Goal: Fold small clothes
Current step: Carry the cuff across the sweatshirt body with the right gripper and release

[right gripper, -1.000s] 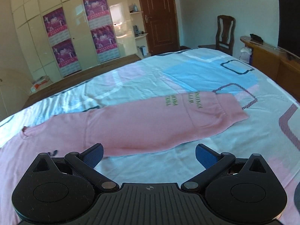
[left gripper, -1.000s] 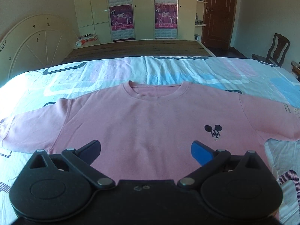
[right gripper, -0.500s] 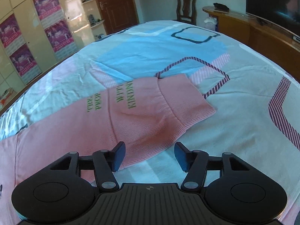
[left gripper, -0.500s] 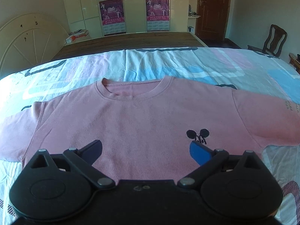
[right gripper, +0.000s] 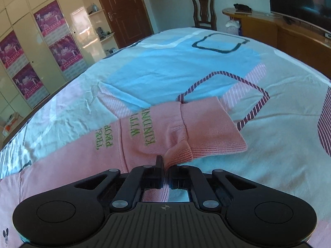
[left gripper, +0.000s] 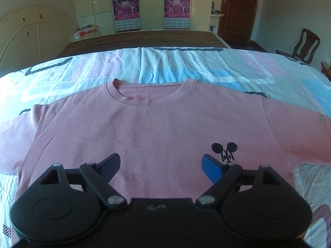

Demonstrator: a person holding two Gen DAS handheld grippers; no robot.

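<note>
- Left wrist view: the pink knit long-sleeved sweater [left gripper: 157, 136] lies flat, front up, on the bed's patterned sheet [left gripper: 186, 66], unfolded. The left hand-held gripper [left gripper: 160, 163] hovers over its chest, jaws wide but just been closing, nothing between them.
- Right wrist view: only here, the right hand-held gripper [right gripper: 164, 166] has clamped the ribbed sleeve cuff [right gripper: 198, 128], bunching it; folding is barely begun.
</note>
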